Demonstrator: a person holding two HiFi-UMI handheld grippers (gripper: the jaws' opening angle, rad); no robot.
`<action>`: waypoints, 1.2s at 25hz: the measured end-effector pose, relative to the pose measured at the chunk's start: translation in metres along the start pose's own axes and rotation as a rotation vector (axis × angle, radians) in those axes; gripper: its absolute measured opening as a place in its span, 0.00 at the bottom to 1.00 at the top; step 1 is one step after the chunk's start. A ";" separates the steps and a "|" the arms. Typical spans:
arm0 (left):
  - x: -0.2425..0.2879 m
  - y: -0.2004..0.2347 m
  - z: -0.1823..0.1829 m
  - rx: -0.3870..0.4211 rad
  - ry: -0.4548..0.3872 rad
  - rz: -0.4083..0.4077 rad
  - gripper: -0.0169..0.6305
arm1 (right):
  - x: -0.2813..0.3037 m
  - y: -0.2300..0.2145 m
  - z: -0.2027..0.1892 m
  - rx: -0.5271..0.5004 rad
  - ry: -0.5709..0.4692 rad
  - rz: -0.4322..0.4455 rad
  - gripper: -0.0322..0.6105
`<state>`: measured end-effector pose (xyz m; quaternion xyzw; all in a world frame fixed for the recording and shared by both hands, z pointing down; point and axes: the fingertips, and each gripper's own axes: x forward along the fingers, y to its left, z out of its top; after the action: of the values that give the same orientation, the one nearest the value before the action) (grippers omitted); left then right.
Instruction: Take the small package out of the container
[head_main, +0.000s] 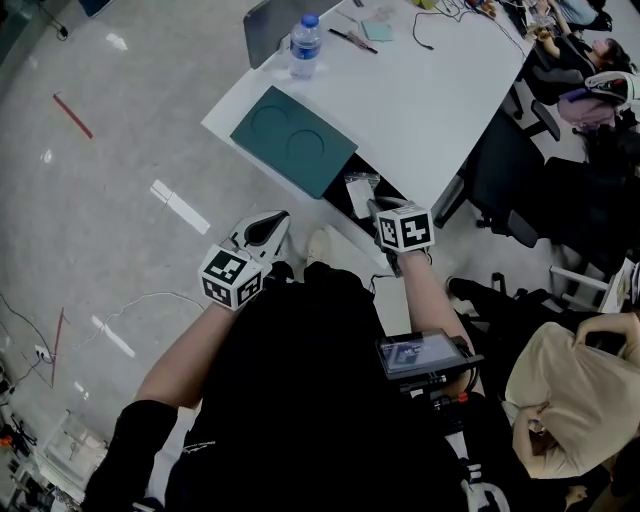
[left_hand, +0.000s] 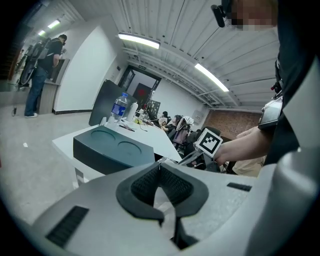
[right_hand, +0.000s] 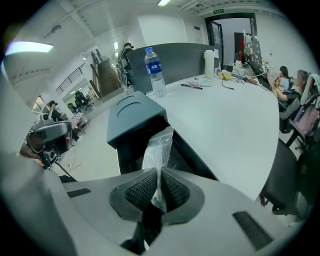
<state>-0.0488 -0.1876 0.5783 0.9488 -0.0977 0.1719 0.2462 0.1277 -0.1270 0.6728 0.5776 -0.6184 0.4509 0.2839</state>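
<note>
One package (head_main: 358, 196), one container (head_main: 295, 141), two tools (head_main: 264, 232) (head_main: 377, 208)

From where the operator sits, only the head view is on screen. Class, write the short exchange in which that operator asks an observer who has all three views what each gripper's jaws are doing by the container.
Operator: From above I see the right gripper at the container, but not its jaws. Does it have the small package?
Observer: Yes. In the right gripper view both pads press on the clear package's lower end. The rest stands up in front of the container's dark opening.
Operator: And the left gripper?
Observer: In the left gripper view its jaws are together and hold nothing.
</note>
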 end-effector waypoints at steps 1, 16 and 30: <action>0.001 -0.001 0.001 0.005 0.001 -0.006 0.04 | -0.002 0.000 0.000 0.001 -0.007 -0.001 0.12; 0.012 -0.010 0.010 0.067 0.021 -0.097 0.04 | -0.032 -0.001 0.006 0.026 -0.147 -0.008 0.12; 0.017 -0.018 0.020 0.118 0.048 -0.180 0.04 | -0.080 -0.007 -0.001 0.137 -0.325 -0.082 0.12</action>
<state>-0.0225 -0.1840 0.5605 0.9622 0.0039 0.1771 0.2067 0.1477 -0.0892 0.6054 0.6858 -0.5998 0.3806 0.1584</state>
